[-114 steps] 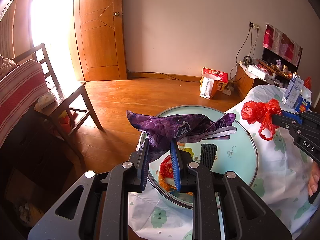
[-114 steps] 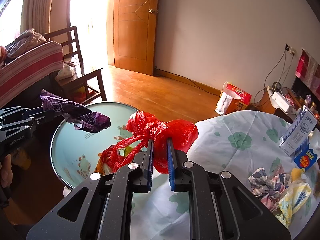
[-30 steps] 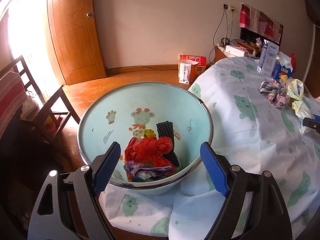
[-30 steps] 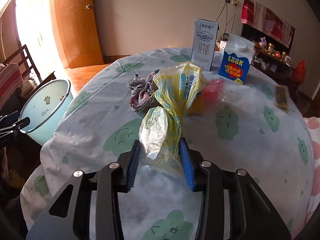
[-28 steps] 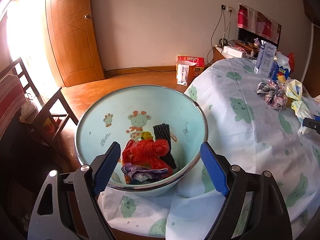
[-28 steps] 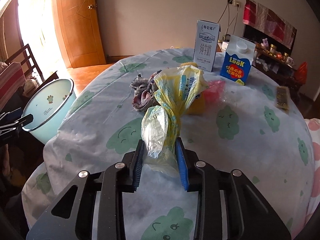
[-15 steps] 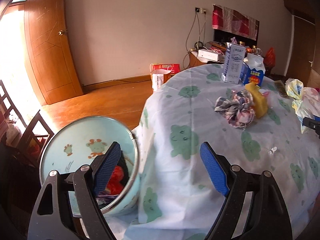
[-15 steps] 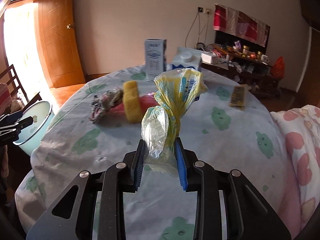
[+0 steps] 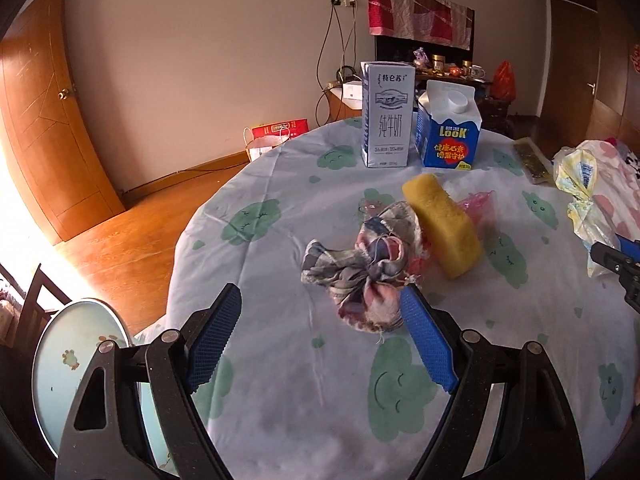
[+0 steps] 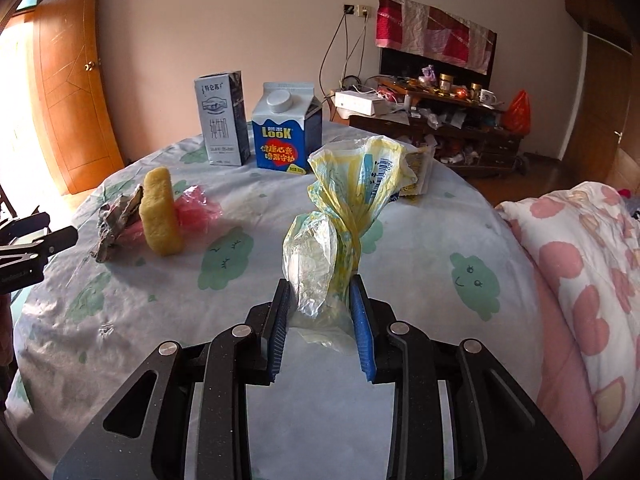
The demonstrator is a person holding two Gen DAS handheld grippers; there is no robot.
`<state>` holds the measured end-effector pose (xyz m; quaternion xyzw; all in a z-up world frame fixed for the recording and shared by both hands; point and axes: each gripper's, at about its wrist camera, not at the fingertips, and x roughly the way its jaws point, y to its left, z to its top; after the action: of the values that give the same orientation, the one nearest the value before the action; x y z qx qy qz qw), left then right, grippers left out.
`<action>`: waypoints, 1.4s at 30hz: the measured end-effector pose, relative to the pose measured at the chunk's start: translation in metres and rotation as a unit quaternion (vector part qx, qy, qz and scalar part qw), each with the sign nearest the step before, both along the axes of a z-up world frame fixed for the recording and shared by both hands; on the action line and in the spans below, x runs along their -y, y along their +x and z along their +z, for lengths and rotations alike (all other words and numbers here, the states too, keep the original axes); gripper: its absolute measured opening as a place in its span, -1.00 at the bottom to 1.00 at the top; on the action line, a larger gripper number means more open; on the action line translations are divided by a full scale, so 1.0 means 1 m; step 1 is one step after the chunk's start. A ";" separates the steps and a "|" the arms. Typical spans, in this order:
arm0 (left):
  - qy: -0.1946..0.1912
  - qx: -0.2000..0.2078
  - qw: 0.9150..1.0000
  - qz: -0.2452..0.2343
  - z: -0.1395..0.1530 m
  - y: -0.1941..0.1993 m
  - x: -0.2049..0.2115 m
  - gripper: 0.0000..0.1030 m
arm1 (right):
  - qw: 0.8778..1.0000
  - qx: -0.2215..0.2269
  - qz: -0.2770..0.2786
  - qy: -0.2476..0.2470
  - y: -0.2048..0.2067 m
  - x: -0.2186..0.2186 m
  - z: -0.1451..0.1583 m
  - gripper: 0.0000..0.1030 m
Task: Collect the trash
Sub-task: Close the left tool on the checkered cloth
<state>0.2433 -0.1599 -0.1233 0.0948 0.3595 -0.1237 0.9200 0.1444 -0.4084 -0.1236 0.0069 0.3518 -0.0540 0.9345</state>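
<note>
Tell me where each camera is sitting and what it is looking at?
Left wrist view: sits on the left gripper, looking down over the table at the checked rag; its open jaws show, empty, and the other gripper's tip at the right edge.
Right wrist view: sits on the right gripper, facing the cartons; its jaws pinch the yellow plastic bag.
Both views share the yellow sponge, the blue LOOK carton, the tall grey milk carton and the cloud tablecloth.
</note>
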 end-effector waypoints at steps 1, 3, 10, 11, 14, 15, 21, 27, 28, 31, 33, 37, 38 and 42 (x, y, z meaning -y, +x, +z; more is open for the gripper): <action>0.002 -0.002 1.000 0.000 -0.002 0.003 0.004 0.55 | 1.000 0.000 -0.002 0.004 0.000 0.003 -0.001 -0.40; 0.008 -0.008 1.000 -0.003 -0.005 0.009 0.011 0.55 | 1.000 0.001 -0.005 0.009 0.001 0.006 -0.001 -0.40; 0.016 -0.028 0.999 -0.013 -0.015 0.027 0.024 0.42 | 1.000 0.002 0.003 0.022 -0.001 0.008 -0.004 -0.40; 0.014 -0.034 0.999 -0.018 -0.016 0.028 0.024 0.18 | 1.000 0.003 0.005 0.023 -0.001 0.008 -0.004 -0.39; 0.006 -0.056 0.998 -0.040 -0.021 0.028 0.027 -0.40 | 1.000 0.005 0.012 0.024 -0.003 0.003 -0.004 -0.39; 0.008 -0.053 0.998 -0.042 -0.021 0.026 0.026 -0.46 | 1.000 0.005 0.014 0.024 -0.003 0.001 -0.004 -0.39; -0.006 -0.039 0.998 -0.049 -0.006 0.007 0.008 -1.00 | 0.999 0.009 0.031 0.022 -0.008 -0.015 -0.001 -0.39; -0.016 -0.019 0.999 -0.048 0.008 -0.015 -0.018 -1.00 | 0.999 0.010 0.049 0.017 -0.011 -0.034 0.002 -0.39; -0.014 -0.014 0.999 -0.046 0.009 -0.016 -0.019 -0.98 | 0.999 0.009 0.051 0.014 -0.010 -0.037 0.002 -0.39; -0.017 -0.014 0.999 -0.040 0.009 -0.013 -0.021 -0.63 | 0.999 0.005 0.048 0.004 -0.009 -0.039 0.001 -0.39; -0.012 -0.002 0.999 -0.031 0.010 -0.011 -0.019 -0.02 | 0.999 0.005 0.037 0.004 -0.008 -0.033 0.001 -0.39; -0.009 -0.018 0.999 -0.041 0.001 0.001 -0.008 0.04 | 1.000 0.006 0.012 0.012 -0.006 -0.015 0.000 -0.39; -0.006 -0.021 0.999 -0.042 -0.002 0.004 -0.004 0.04 | 1.000 0.006 0.009 0.014 -0.006 -0.012 -0.001 -0.39; -0.001 -0.046 0.998 -0.049 -0.016 0.022 0.008 0.01 | 1.000 0.005 0.007 0.020 -0.007 -0.004 -0.005 -0.39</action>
<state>0.2653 -0.1677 -0.1389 0.1053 0.3965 -0.1732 0.8954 0.1376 -0.4043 -0.1284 0.0234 0.3485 -0.0402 0.9361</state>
